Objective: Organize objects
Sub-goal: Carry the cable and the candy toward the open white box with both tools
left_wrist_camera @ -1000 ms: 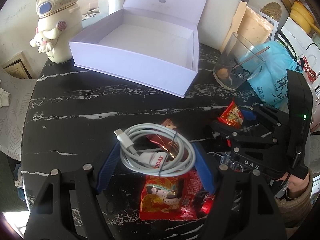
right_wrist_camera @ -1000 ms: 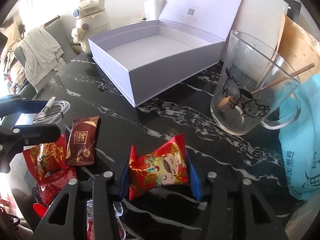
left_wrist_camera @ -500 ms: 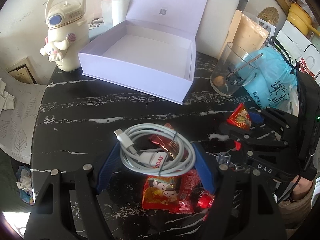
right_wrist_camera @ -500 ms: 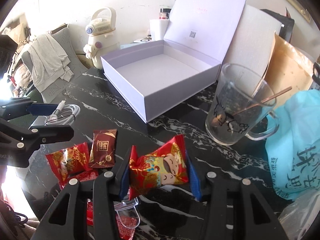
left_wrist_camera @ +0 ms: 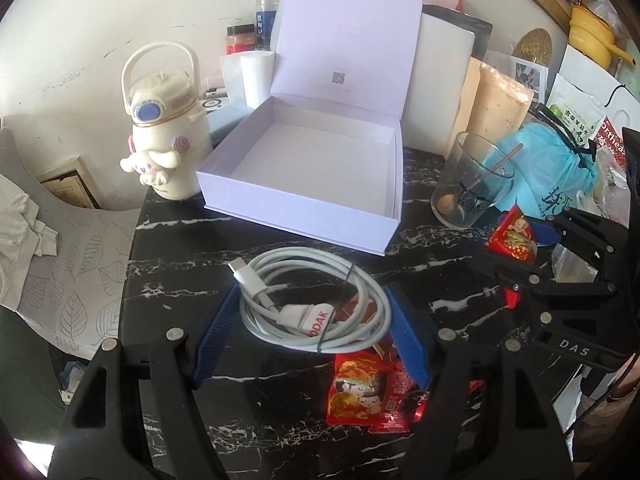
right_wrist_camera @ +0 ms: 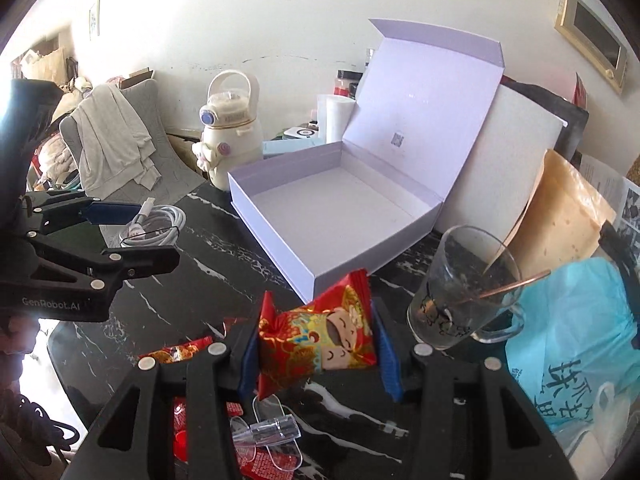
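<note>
The left gripper (left_wrist_camera: 310,312) is clamped on a coiled white cable (left_wrist_camera: 312,306), its blue pads pressing on either side of the bundle, which hangs between them above the black marble table (left_wrist_camera: 180,272). One white plug of the cable sticks out toward the box, and a label with dark red letters lies across the coil. Below it, on the table, are a few red candy packets (left_wrist_camera: 366,394).

The right gripper (right_wrist_camera: 316,346) grips a red candy packet (right_wrist_camera: 318,344) with a cartoon face, squeezed between its blue pads and lifted clear of the tabletop. In the left wrist view the same packet shows at the right, held up just beside the glass mug (right_wrist_camera: 460,292). Under the right gripper, on the table, lies a clear plastic clip (right_wrist_camera: 266,434) among more red wrappers.

The open white box (left_wrist_camera: 316,184) stands farther back on the table, ahead of both grippers and well apart from them, lid raised upright against the things behind it, its inside bare. To its left stands a cream cartoon water bottle (left_wrist_camera: 164,132). To its right is the glass mug with a thin metal spoon leaning in it, and beyond that a light blue plastic bag (right_wrist_camera: 576,340). A sliver of the person's hand shows at the far left edge of the right wrist view, behind the left gripper.
</note>
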{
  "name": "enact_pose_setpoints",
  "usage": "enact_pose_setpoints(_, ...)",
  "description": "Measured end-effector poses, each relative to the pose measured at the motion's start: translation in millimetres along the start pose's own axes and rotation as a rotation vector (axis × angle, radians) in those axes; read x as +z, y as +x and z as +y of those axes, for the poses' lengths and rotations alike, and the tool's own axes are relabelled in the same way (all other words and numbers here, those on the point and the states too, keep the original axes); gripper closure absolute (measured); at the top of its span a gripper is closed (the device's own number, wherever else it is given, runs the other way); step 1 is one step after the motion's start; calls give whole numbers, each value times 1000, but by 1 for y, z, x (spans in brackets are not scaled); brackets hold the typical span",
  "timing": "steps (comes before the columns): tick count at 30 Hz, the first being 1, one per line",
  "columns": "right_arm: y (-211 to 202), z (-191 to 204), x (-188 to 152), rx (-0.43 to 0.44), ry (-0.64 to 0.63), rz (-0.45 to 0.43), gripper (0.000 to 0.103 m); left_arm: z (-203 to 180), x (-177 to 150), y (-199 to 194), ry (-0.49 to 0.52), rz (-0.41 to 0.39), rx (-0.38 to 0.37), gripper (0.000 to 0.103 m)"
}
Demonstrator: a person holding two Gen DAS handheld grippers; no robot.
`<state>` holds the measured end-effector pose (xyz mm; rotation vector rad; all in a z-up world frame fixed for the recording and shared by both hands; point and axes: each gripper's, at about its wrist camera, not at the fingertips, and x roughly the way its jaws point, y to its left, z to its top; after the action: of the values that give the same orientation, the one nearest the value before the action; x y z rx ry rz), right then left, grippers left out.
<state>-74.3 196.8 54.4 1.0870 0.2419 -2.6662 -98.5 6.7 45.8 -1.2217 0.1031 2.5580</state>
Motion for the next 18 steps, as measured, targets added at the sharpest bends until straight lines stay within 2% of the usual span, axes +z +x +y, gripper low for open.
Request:
enact_pose_setpoints(9,0,0,34,14,-5,-35,54,8,30,-4,31,-38,31,31)
enact_pose_setpoints(18,18,-13,57,14,1,-42,54,9,56,15,51,-33,44,31)
